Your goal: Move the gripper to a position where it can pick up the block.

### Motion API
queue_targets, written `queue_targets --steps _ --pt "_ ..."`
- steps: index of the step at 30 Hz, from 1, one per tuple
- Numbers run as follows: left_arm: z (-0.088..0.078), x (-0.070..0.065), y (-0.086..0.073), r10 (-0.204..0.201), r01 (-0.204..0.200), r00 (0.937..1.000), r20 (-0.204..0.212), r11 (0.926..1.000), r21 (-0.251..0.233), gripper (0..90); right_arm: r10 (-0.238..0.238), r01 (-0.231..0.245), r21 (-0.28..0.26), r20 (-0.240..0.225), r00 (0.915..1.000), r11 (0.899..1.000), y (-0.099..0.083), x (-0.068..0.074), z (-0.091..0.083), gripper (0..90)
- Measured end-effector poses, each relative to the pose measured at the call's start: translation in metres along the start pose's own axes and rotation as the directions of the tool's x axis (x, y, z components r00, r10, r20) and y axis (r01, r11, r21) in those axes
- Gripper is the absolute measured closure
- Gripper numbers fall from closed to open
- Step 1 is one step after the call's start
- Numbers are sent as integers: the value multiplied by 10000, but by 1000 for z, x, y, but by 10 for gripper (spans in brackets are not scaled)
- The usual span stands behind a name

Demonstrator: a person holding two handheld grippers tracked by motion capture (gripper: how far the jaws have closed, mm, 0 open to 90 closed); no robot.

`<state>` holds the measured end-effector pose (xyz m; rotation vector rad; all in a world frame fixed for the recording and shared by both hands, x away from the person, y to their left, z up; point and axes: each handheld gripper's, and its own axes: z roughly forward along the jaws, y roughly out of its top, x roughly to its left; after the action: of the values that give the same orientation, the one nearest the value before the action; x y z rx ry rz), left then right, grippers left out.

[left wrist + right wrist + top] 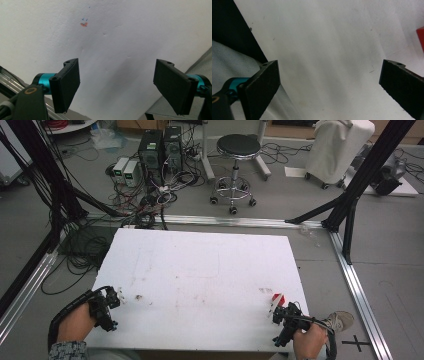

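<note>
A white foam board (200, 270) covers the table. My left gripper (113, 302) rests at the board's near left corner, held by a hand, jaws wide apart with nothing between them (117, 75). A small orange and blue mark (84, 23) lies on the board ahead of it. My right gripper (280, 312) sits at the near right corner, also open and empty (329, 72). A small red object (278, 298) lies on the board just beyond the right gripper, and its edge (421, 37) shows in the right gripper view.
A brownish smudge (137, 297) marks the board near the left gripper. Beyond the board stand a black stool (237, 150), computer towers (160, 150) with tangled cables (145, 205), and a white covered unit (337, 145). Black frame struts (350, 195) and aluminium rails (360, 290) flank the table.
</note>
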<state>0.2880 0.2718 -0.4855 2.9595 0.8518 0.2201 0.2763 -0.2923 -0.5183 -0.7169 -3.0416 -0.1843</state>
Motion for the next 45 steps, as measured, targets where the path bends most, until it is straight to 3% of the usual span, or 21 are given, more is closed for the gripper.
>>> queue_targets --steps 21,30,33,36,45 --pt "1 1 0 -3 3 10000 62 10000 -89 217 28 -28 -112 -14 10000 9999 -5 -3 -2 26" --pt "-1 0 0 -3 3 10000 15 9997 -232 217 43 -44 -180 -52 10000 9998 -15 -12 -8 26" --pt "-2 -1 1 55 -54 10000 38 9996 -288 217 -57 57 -268 3 10000 9996 -20 -17 -11 26" --pt "-3 -1 1 92 -92 10000 -26 9994 -325 216 -455 458 -262 138 9989 9986 -25 -23 -14 26" --pt "-1 -1 2 92 -92 10000 1 9996 -280 217 -885 885 -132 -4 9961 9960 -41 -43 -15 26"
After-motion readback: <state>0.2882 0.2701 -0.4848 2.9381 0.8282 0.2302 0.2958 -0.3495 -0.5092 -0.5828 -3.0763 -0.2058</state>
